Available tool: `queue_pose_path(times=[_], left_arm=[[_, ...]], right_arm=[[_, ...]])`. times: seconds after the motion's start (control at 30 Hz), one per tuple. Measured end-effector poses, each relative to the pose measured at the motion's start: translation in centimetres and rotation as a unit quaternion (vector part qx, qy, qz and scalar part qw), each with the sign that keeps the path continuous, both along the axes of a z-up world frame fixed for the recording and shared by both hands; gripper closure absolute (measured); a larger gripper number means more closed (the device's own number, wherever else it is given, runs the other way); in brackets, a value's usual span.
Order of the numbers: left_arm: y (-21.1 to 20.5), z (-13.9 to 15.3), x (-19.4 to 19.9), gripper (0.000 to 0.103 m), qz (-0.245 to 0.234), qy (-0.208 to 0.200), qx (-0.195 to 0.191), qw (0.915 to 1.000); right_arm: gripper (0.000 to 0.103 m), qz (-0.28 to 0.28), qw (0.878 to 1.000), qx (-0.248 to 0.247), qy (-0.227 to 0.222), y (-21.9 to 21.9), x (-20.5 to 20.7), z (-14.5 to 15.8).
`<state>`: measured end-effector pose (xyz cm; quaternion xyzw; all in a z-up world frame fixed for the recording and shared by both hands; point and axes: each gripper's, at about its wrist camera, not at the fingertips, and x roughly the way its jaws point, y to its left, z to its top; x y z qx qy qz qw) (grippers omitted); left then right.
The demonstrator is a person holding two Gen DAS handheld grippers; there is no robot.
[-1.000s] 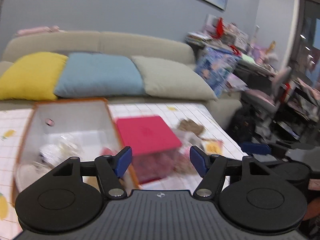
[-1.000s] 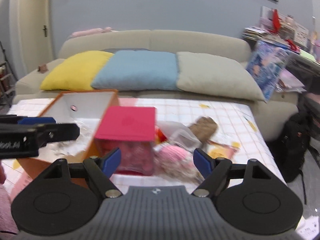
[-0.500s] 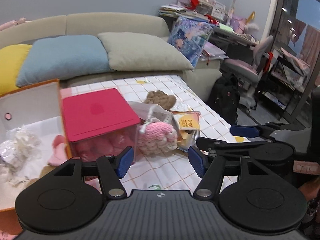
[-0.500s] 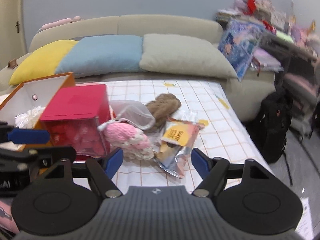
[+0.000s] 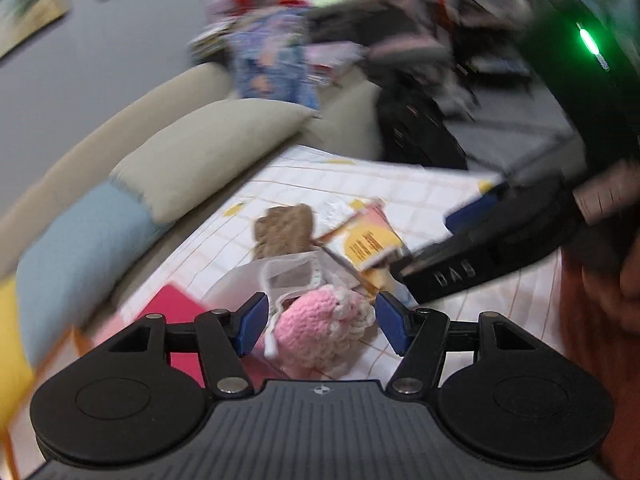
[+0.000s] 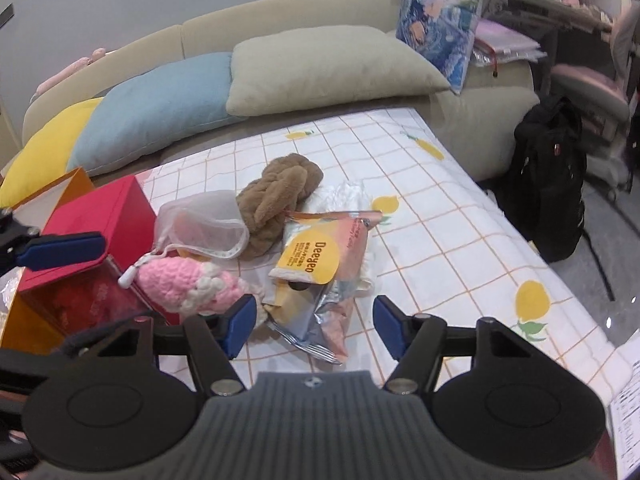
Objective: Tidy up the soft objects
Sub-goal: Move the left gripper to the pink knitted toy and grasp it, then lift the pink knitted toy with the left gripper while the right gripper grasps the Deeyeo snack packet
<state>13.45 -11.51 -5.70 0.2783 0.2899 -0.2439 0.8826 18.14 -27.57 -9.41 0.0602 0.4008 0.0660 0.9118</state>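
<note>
Presently the left gripper point(image 5: 318, 322) stands with jaws apart around the pink knitted toy point(image 5: 320, 330), which lies on the checked cloth point(image 6: 440, 216) beside the red box point(image 6: 96, 220), no contact confirmed owing to blur. Right gripper point(image 6: 314, 326) likewise gapes, empty, above the snack packet point(image 6: 320, 256); the brown plush point(image 6: 276, 196) lies just behind, touching the mesh bag point(image 6: 200, 222)

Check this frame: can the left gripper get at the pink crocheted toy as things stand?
Probably yes. The left gripper is open with the pink crocheted toy framed between its fingers, nothing lying over it. The mesh pouch and red box crowd it closely.
</note>
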Motion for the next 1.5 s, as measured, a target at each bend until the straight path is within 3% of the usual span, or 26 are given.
queue_pose_path(times=[0.1, 0.33, 0.6, 0.83, 0.87, 1.0, 1.07, 1.23, 1.5], left_arm=[[-1.4, -1.4, 0.7, 0.039, -0.041, -0.003, 0.061, 0.9973], [-3.8, -4.3, 1.9, 0.039, -0.089, -0.015, 0.16, 0.983], [-4.6, -6.3, 2.6, 0.039, -0.118, -0.003, 0.228, 0.9665], [-5.2, -7.5, 1.3, 0.067, -0.113, -0.006, 0.247, 0.9624], [-5.2, -7.6, 1.0, 0.068, -0.11, -0.008, 0.245, 0.9633], [-5.1, -7.1, 0.0, 0.072, -0.087, -0.011, 0.223, 0.9709], [-4.9, -6.7, -0.8, 0.073, -0.076, -0.017, 0.209, 0.9748], [-4.4, -5.6, -2.8, 0.073, -0.045, -0.031, 0.176, 0.9828], [-1.9, -2.0, -5.4, 0.074, 0.035, -0.002, 0.064, 0.9973]], right_arm=[[0.039, -0.008, 1.0, 0.017, 0.007, -0.6, 0.7, -0.6], [0.033, 0.005, 0.999, 0.031, 0.023, -0.5, 2.7, -2.2], [0.033, 0.025, 0.997, 0.03, 0.061, 0.2, 4.4, -4.1], [0.037, 0.013, 0.993, 0.072, 0.094, -0.7, 5.3, -5.4], [0.049, 0.018, 0.993, 0.075, 0.092, -0.6, 5.1, -5.3], [0.057, 0.031, 0.994, 0.064, 0.085, -0.4, 4.4, -4.8], [0.068, 0.031, 0.993, 0.065, 0.09, -0.5, 4.1, -4.6], [0.078, 0.035, 0.993, 0.07, 0.084, -1.0, 2.8, -3.3], [0.079, 0.027, 0.992, 0.073, 0.103, -1.3, -0.4, -1.3]])
